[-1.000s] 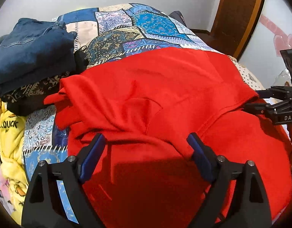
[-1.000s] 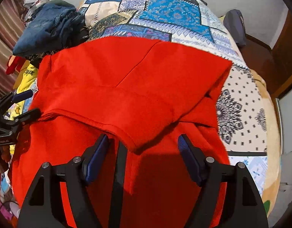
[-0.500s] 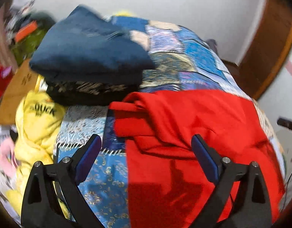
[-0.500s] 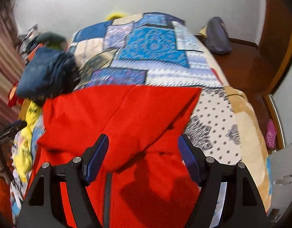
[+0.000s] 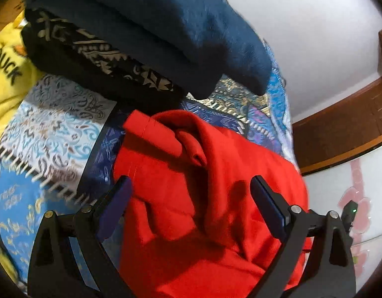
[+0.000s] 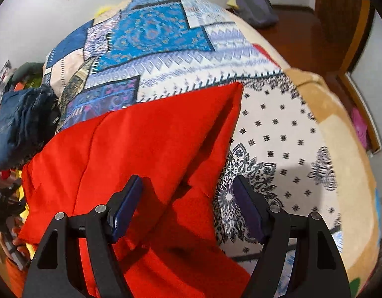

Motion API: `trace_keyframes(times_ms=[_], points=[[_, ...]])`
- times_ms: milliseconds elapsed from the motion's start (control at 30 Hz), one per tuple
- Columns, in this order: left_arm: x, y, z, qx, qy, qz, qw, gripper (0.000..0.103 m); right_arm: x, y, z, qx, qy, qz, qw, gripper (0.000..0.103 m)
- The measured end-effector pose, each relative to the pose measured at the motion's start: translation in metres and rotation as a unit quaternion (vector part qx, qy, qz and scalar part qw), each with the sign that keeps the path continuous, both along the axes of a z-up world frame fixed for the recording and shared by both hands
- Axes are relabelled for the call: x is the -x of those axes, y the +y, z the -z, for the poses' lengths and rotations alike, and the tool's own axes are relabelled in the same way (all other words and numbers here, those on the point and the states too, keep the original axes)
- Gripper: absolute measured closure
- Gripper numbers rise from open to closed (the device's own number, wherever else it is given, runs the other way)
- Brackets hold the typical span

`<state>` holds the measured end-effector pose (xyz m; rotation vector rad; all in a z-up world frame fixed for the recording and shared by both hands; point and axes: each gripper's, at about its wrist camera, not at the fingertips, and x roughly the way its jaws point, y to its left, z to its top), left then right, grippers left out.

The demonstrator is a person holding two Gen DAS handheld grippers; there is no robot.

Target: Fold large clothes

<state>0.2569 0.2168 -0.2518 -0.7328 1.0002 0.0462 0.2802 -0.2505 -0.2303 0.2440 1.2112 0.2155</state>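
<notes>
While both grippers' jaws gape empty, they hover over the red garment [image 5: 191,198]

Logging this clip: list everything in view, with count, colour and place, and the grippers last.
red garment: one, red, partly folded on the bed, bunched at its left end
bedspread: one, blue and white patchwork, covers the bed
dark blue garment: one, folded, top of the stack left of the red garment
black patterned garment: one, black with pale print, under the blue one
yellow garment: one, yellow with black lettering, far left
grey bag: one, beyond the bed's far corner
left gripper: open, over the bunched end
right gripper: open, over the right edge
</notes>
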Motion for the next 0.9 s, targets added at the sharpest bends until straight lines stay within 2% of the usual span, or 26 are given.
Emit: trace_keyframes(times_ms=[67, 133, 233, 333, 400, 467, 533, 567, 667, 733, 800, 900], points=[[-0.008, 0.0, 0.01, -0.043, 0.027, -0.005, 0.9987, 0.007, -0.005, -0.002, 0.006, -0.005, 0.007, 0.005, 1.0, 0.031], [-0.01, 0.002, 0.021, -0.054, 0.038, -0.007, 0.9978, 0.005, -0.008, -0.004, 0.01, -0.01, 0.011, 0.005, 1.0, 0.031], [-0.01, 0.006, 0.041, -0.029, 0.046, -0.017, 0.9984, 0.0, -0.014, -0.007, 0.016, -0.027, 0.02, 0.005, 0.999, 0.031], [-0.008, 0.014, 0.056, 0.032, 0.044, -0.026, 0.9982, 0.0, -0.023, -0.011, 0.025, -0.06, 0.035, 0.019, 0.997, 0.03], [-0.009, 0.014, 0.054, 0.037, 0.041, -0.022, 0.9982, 0.002, -0.026, -0.012, 0.025, -0.074, 0.029, 0.023, 0.997, 0.03], [-0.01, 0.011, 0.052, 0.045, 0.03, -0.009, 0.9985, 0.018, -0.029, -0.01, 0.026, -0.084, 0.025, 0.023, 0.996, 0.029], [-0.009, 0.007, 0.046, 0.059, 0.015, -0.003, 0.9981, 0.04, -0.031, -0.007, 0.026, -0.086, 0.018, 0.021, 0.996, 0.032], [-0.009, 0.005, 0.043, 0.058, 0.01, 0.001, 0.9982, 0.044, -0.032, -0.005, 0.027, -0.086, 0.013, 0.016, 0.996, 0.036], [-0.012, -0.003, 0.035, 0.041, 0.003, 0.014, 0.999, 0.06, -0.033, -0.001, 0.027, -0.085, 0.008, 0.014, 0.996, 0.057], [-0.012, -0.009, 0.026, 0.024, 0.001, 0.024, 0.9994, 0.074, -0.032, -0.001, 0.024, -0.09, 0.005, 0.012, 0.996, 0.08], [-0.014, -0.017, 0.016, 0.005, 0.0, 0.029, 0.9996, 0.084, -0.031, -0.002, 0.016, -0.075, -0.009, 0.015, 0.997, 0.091], [-0.014, -0.03, -0.004, -0.038, -0.007, 0.043, 0.9983, 0.086, -0.028, -0.01, 0.001, -0.078, -0.028, 0.024, 0.996, 0.092]])
